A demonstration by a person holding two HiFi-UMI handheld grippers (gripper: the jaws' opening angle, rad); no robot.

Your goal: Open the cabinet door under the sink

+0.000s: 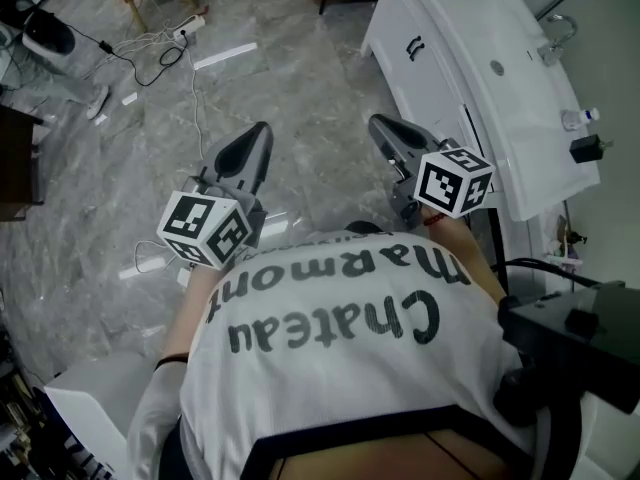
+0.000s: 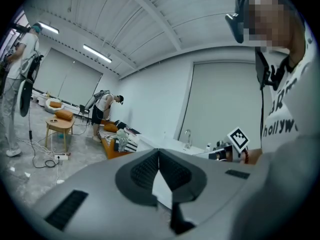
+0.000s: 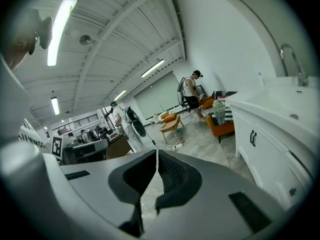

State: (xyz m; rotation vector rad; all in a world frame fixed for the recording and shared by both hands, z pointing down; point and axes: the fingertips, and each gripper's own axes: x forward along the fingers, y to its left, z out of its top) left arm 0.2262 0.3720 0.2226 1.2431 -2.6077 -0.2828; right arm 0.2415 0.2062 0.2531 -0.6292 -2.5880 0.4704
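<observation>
The cabinet (image 1: 440,80) is white with black handles (image 1: 414,47), the floor (image 1: 290,98) grey-marbled.

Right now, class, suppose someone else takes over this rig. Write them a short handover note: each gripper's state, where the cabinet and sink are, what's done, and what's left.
Left gripper: shut, empty, held over the floor.
Right gripper: shut, empty, nearer the cabinet, touching nothing.
Cabinet door: under the sink, ahead and to the right. It is closed, and its black handle is untouched.
Done: nothing yet.
Left: bring a gripper to the handle, grip it and pull the door open.
</observation>
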